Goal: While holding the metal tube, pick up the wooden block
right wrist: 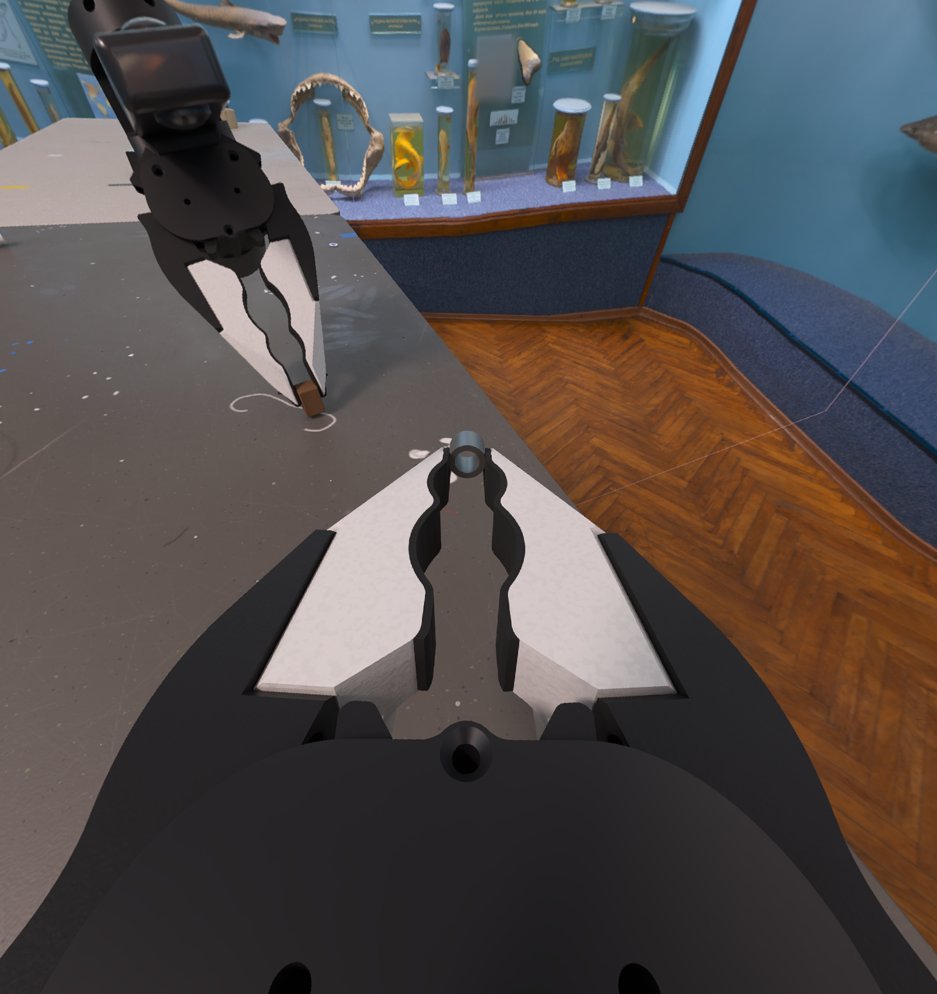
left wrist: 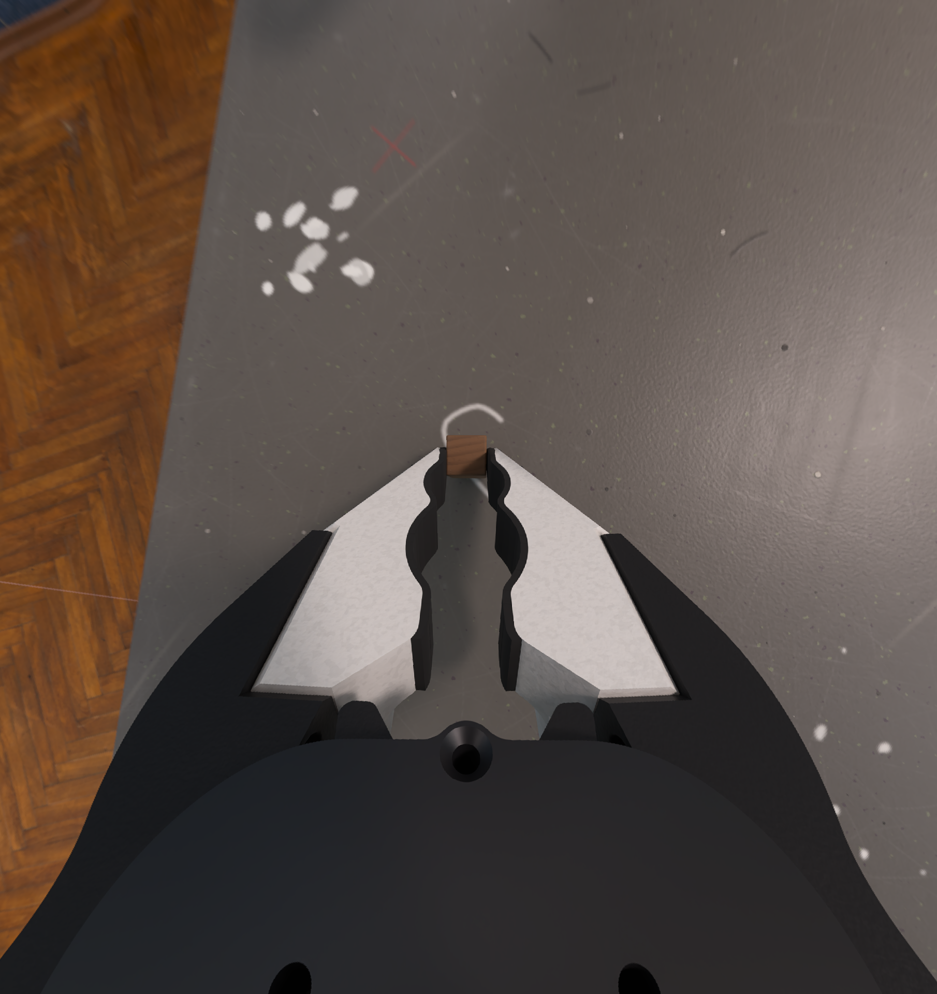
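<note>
Two grippers are showing, both clamped on parts. Left gripper (left wrist: pixel 467 457) is pinching the wooden block (left wrist: pixel 466 456) at its fingertips, centre of the left wrist view, jaws narrowed onto the block's side faces. In the right wrist view the same left gripper (right wrist: pixel 309 397) is sitting upper left, tilted down toward the grey table (right wrist: pixel 106 538), with the wooden block (right wrist: pixel 310 400) at or just above the surface beside a white squiggle mark (right wrist: pixel 262 400); contact can't be confirmed. Block is looking roughly cubic, so no clear long axis.

Right gripper (right wrist: pixel 467 461) is gripping the metal tube (right wrist: pixel 467 457) between its tips, centre frame. Tube's open bore is facing the camera, so its long axis is running along the fingers, pointing away. Tube is hanging over the table edge near the parquet floor (right wrist: pixel 724 511).
</note>
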### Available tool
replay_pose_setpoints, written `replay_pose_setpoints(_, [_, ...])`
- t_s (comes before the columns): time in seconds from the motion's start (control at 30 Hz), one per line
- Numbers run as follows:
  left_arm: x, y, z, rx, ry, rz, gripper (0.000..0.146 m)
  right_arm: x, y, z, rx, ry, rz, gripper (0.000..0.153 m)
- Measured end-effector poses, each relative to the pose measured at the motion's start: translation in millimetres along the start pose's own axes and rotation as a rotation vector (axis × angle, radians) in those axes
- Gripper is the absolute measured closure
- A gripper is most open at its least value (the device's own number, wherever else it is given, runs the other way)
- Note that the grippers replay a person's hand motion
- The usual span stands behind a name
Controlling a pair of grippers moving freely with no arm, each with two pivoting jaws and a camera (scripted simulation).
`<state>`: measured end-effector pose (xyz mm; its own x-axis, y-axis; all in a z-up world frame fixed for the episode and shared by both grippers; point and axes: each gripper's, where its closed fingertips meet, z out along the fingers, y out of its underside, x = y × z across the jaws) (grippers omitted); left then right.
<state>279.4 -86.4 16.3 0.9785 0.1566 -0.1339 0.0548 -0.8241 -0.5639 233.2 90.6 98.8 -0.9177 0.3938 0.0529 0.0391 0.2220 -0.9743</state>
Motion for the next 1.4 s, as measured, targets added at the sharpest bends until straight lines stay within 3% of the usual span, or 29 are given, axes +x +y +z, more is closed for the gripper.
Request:
replay_pose_setpoints(0.23, [-15.4,-37.9,-29.0,0.262,-0.090,-0.014,0.132,1.2,0.5,-0.1,-0.003,0.006,-0.003,0.141])
replay_pose_setpoints(0.37, [-10.8,-53.8,-28.2,0.320,-0.127,0.056,0.132,5.9,1.5,-1.4,-0.008,0.027,0.005,0.141])
replay_pose_setpoints(0.7, [7.2,-76.8,-15.0,0.365,-0.180,0.208,0.132,7.4,0.2,-2.4,0.027,-0.023,0.125,0.141])
replay_pose_setpoints(1.4, [15.1,-79.6,-5.3,0.353,-0.168,0.240,0.132,5.2,-2.1,-2.9,0.057,-0.078,0.200,0.141])
